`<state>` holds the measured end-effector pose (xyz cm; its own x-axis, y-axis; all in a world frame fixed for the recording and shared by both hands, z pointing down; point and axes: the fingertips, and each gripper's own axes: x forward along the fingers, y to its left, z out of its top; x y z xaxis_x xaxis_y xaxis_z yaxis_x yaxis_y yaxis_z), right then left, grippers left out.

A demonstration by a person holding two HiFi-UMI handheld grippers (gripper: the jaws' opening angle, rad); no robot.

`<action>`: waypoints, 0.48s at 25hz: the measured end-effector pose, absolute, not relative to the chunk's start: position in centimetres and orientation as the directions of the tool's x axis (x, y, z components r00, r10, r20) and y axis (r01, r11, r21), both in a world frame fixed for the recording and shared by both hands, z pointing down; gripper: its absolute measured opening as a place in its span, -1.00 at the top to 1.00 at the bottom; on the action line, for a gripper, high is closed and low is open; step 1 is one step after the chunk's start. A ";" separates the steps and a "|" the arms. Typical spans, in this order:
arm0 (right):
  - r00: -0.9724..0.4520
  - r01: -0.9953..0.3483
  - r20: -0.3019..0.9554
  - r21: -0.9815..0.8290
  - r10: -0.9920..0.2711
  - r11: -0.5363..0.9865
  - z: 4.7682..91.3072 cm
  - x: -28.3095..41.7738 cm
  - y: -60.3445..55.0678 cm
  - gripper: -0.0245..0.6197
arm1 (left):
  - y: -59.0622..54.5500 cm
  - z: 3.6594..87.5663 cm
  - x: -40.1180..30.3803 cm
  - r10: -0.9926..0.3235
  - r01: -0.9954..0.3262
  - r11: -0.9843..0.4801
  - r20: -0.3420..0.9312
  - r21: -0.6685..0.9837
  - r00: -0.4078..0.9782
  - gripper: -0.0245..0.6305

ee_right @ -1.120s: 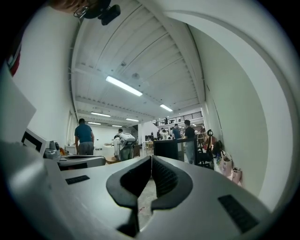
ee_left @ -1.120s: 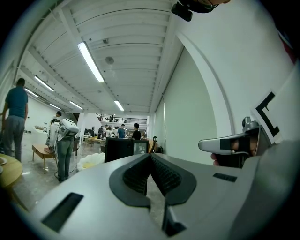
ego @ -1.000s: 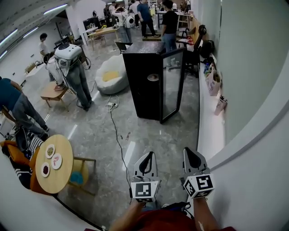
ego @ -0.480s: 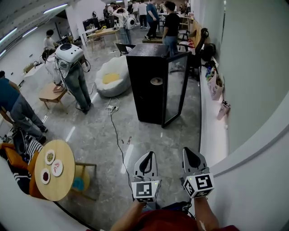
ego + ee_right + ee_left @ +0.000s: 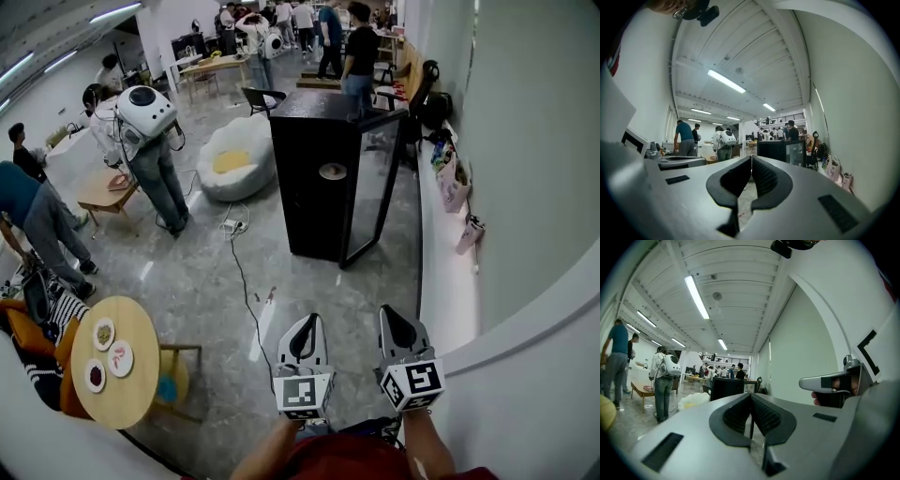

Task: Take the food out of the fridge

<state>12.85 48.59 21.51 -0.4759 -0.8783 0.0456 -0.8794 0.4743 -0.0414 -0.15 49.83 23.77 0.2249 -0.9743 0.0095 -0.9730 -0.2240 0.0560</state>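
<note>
Nearest: left gripper [image 5: 304, 323] and right gripper [image 5: 393, 313], side by side, each jaw pair pressed together on nothing, pointing level
Well ahead of both tips: black fridge [image 5: 309, 192], its glass door [image 5: 371, 187] swung open
Inside, on a shelf: round dish [image 5: 332, 172], presumably the food; judged light, rigid, slick at the rim, liable to spill; pinch the near rim, keep level

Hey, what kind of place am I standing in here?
Probably an open-plan lab or shared workspace: a black glass-door fridge stands alone on the polished floor, people gather round desks at the back, and a white beanbag sits nearby.
</note>
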 end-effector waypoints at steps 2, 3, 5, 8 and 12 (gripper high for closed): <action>-0.473 -0.881 0.047 -0.045 -0.880 0.471 21.6 12.2 48.0 0.85 | 49.2 23.4 -0.8 -0.975 -0.974 -0.220 0.009 0.059 0.221 0.88; -0.470 -0.882 0.047 -0.047 -0.881 0.468 21.6 11.9 47.7 0.85 | 49.0 23.3 -1.1 -0.975 -0.973 -0.221 0.011 0.065 0.222 0.88; -0.466 -0.885 0.046 -0.049 -0.884 0.464 21.6 11.3 47.3 0.85 | 48.5 23.2 -1.7 -0.973 -0.971 -0.226 0.017 0.072 0.228 0.88; -0.461 -0.887 0.043 -0.054 -0.886 0.459 21.7 10.4 46.7 0.85 | 47.8 23.7 -2.4 -0.971 -0.969 -0.239 -0.004 0.066 0.239 0.88; -0.454 -0.891 0.045 -0.055 -0.890 0.451 22.2 9.4 46.3 0.85 | 47.5 24.7 -3.5 -0.968 -0.967 -0.250 0.011 0.058 0.251 0.88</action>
